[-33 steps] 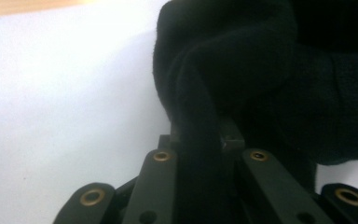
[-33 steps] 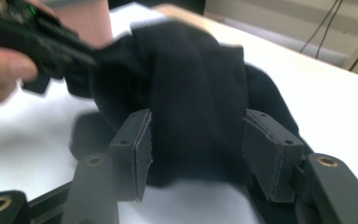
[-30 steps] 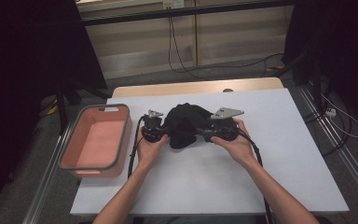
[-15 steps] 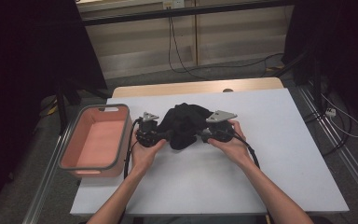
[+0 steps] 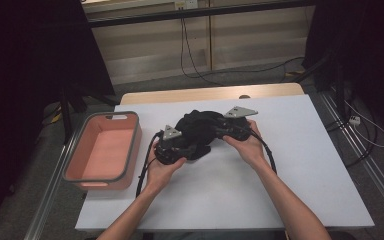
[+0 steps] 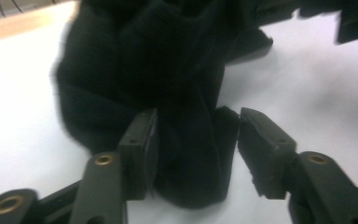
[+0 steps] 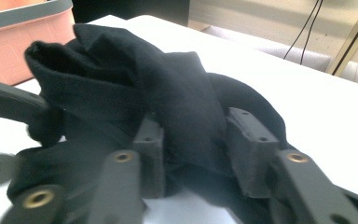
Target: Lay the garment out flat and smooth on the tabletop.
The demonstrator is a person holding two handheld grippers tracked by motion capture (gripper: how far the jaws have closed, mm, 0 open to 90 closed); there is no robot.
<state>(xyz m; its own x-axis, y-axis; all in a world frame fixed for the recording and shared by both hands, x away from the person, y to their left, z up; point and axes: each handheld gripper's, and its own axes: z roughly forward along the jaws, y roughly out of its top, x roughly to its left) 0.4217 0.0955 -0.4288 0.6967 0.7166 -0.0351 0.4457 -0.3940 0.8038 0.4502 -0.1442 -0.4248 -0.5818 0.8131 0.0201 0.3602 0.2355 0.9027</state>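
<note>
A bunched black cloth [image 5: 200,129] lies in the middle of the white table [image 5: 300,165]. My left gripper [image 5: 186,148] is at its near left end, with a thick fold of cloth [image 6: 186,154] pinched between its jaws; in the left gripper view my left gripper [image 6: 196,140] is blurred. From the right side my right gripper [image 5: 220,132] has its jaws pressed on another fold [image 7: 186,107], seen close up in the right gripper view, where my right gripper [image 7: 196,144] squeezes the cloth. Both hands hold the tools low over the table.
A pink bin [image 5: 134,146] with a grey rim stands at the table's left side; the same bin [image 7: 23,28] also appears beyond the cloth. Cables [image 5: 270,155] trail from the grippers toward the person. A wooden strip [image 5: 210,94] borders the far edge.
The left gripper has drawn back toward the person and the right one has shifted slightly away. The cloth now stretches out between them instead of sitting in one heap.
</note>
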